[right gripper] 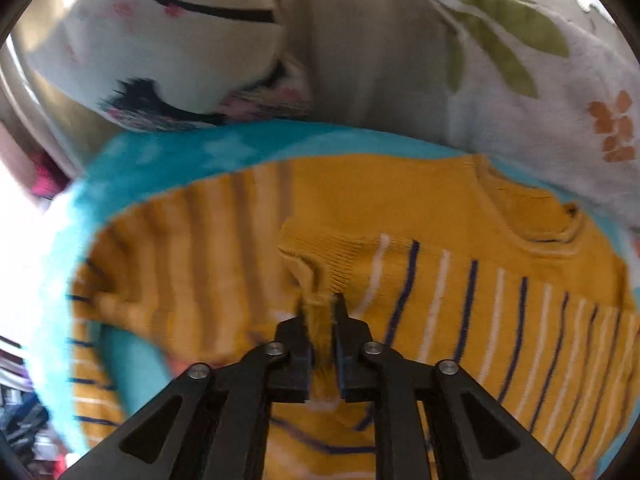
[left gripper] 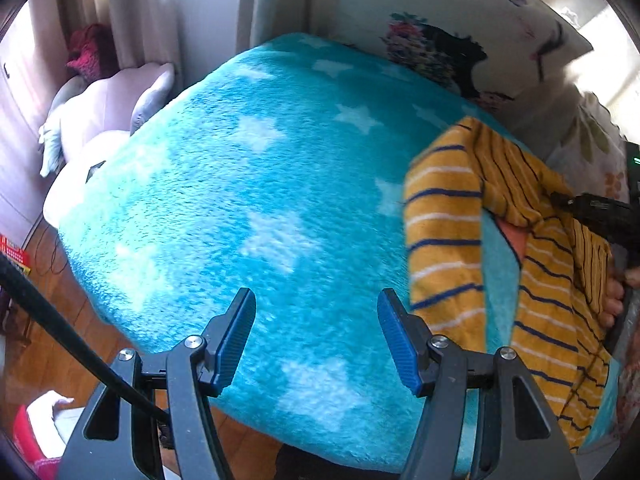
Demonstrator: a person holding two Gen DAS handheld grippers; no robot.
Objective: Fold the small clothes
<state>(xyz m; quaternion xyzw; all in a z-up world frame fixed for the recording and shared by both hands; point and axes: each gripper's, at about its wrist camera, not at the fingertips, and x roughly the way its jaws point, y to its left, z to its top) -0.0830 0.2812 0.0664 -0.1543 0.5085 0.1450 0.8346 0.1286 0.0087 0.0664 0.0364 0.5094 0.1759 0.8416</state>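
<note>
My right gripper [right gripper: 320,312] has its jaws pinched tight on a ribbed cuff of the mustard striped sweater [right gripper: 460,280], lifting that fold above the rest of the garment. My left gripper [left gripper: 316,336] hovers with its jaws spread wide and nothing between them, over bare turquoise star blanket [left gripper: 248,184]. The sweater lies at the blanket's right side, near the printed pillows [right gripper: 520,100] behind it.
</note>
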